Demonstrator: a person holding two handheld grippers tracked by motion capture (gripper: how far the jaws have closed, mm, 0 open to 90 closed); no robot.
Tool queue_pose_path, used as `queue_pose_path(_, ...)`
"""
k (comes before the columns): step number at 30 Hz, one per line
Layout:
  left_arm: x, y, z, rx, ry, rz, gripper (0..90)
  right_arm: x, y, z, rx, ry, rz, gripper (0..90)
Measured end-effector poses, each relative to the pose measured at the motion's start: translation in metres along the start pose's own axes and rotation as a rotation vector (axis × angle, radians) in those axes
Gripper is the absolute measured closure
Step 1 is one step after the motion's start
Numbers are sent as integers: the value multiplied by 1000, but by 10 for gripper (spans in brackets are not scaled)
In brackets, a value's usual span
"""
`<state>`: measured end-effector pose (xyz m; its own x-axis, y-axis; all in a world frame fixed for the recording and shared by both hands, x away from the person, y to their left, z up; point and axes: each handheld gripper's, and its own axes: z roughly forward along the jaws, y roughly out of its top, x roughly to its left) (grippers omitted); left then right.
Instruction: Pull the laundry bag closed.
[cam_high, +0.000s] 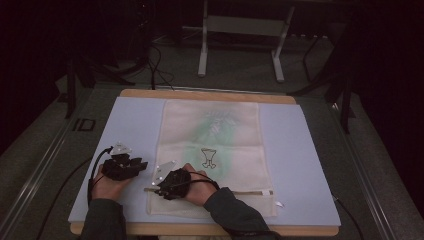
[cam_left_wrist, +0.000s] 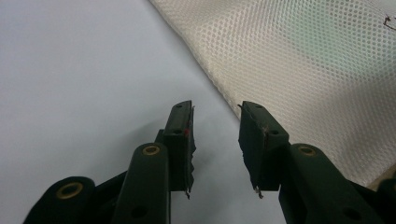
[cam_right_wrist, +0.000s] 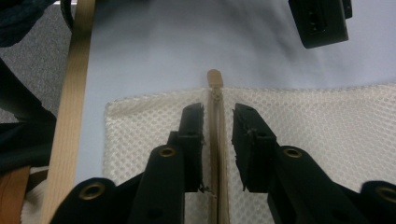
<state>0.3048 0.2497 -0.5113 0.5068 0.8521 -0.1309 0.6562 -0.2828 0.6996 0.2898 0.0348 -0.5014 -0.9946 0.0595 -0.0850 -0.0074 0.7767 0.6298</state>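
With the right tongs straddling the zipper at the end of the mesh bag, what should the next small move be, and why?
Probably close the right tongs the rest of the way onto the zipper. Its tape runs between the jaws with a gap on both sides, so nothing is gripped yet. The left tongs stand open over the blue mat beside the mesh bag, so the bag's end is not pinned.

No readable text; the mesh bag (cam_high: 212, 145) bears perhaps a small dark printed figure, too blurred to read
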Motion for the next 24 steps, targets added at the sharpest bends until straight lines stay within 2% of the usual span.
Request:
queue_pose_path(5,1,0,-1,0,2,-2,646,0,4,7,-5,-11,2,811)
queue_pose_path(24,4,-1,-3,-9,6,-15,645,-4,21,26,-4,-14,5,793)
